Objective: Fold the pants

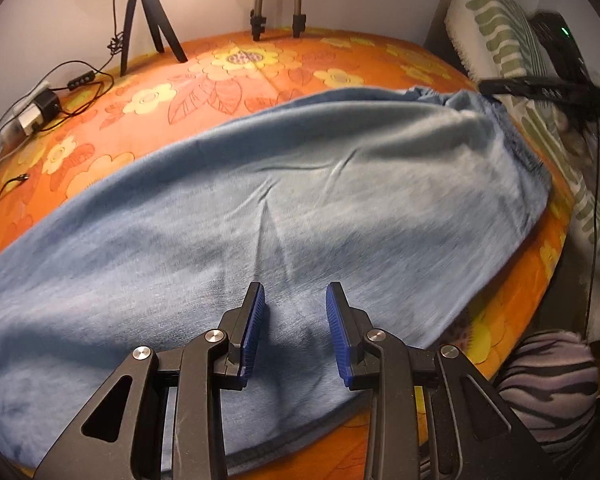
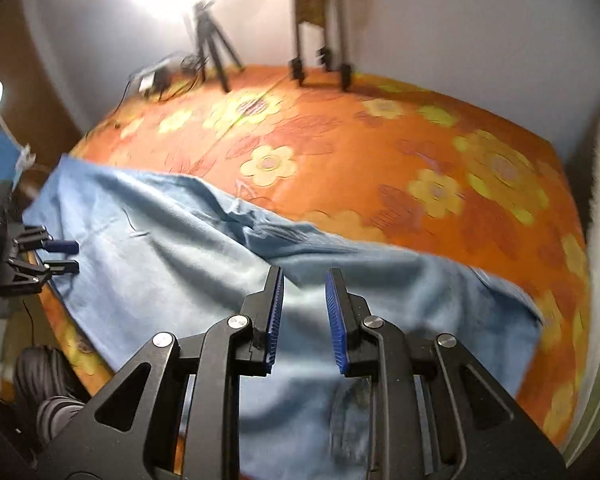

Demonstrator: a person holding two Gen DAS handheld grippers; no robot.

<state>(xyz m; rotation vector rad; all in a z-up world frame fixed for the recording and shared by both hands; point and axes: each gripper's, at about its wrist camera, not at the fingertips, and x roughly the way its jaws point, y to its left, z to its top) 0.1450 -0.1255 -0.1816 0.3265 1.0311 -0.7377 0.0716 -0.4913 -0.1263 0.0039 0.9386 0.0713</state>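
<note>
Light blue pants (image 1: pixel 300 208) lie spread across an orange flowered bedspread (image 1: pixel 228 72), the gathered waistband at the far right. My left gripper (image 1: pixel 295 296) is open and empty, just above the cloth near its front edge. In the right wrist view the pants (image 2: pixel 180 272) run from the left edge to the lower right. My right gripper (image 2: pixel 303 280) is open and empty above the cloth. The left gripper (image 2: pixel 62 257) also shows there at the far left, open over the pants' end.
A black tripod (image 1: pixel 148 20) and a silver tripod (image 1: pixel 278 4) stand at the bed's back edge, with cables and a power adapter (image 1: pixel 40 110) at the left. A green-striped pillow (image 1: pixel 496 28) lies at the right. A striped purple cloth (image 1: pixel 548 384) sits at the lower right.
</note>
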